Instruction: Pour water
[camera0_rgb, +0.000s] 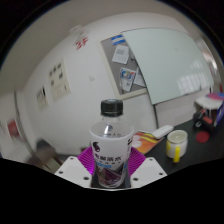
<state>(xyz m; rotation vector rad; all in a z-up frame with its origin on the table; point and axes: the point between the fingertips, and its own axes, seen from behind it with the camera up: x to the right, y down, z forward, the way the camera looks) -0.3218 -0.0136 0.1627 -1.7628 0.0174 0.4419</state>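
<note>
The claw (111, 176) pinches a bottle (111, 145): its 2 fingers (72, 171) sit low in the view, 1 at each side, and their purple pads (90, 161) press against the bottle's lower body from left and right. The bottle is clear plastic with a black cap (111, 107) on top and a white and purple label (111, 160) around its middle. It stands upright between the fingers, its cap on, filling the centre just ahead of the camera. The view shows nothing under its base, so whether it rests on anything or hangs in the grip cannot be told.

Beyond the bottle to the right lies a table (197, 155). On it stands a white cup (177, 139), open at the top, with a yellow thing (177, 152) right at its foot. Flat orange and pink sheets (150, 139) lie between the bottle and the cup. Further right, at the table's far end, sits a dark heap of things (211, 112) too small to name.

Behind all this rises a pale wall (70, 110). A whiteboard (170, 62) hangs on it, tilted in the view, with papers (124, 62) pinned at its left edge. More notes (55, 84) are stuck to the wall further left.
</note>
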